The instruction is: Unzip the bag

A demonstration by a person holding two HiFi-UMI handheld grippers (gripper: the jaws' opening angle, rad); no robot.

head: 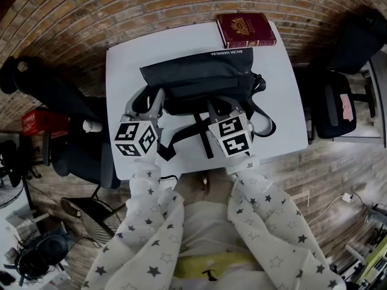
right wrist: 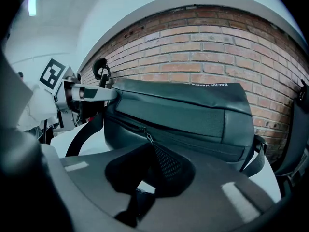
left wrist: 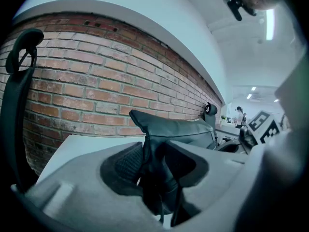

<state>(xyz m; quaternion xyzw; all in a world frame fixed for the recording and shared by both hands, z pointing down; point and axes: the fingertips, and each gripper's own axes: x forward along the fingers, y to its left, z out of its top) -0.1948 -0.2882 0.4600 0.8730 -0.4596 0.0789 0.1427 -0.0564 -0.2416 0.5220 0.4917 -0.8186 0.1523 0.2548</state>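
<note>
Head view: one bag (head: 199, 77), one book (head: 246, 30), left gripper (head: 147, 101), right gripper (head: 225, 106).

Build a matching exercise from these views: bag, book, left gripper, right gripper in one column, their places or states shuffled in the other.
1 bag
2 book
3 left gripper
4 right gripper

A shut on zipper pull
B table's far corner
C middle of table
D clamped on bag's end

Pairs: 1-C; 2-B; 3-D; 4-A
</note>
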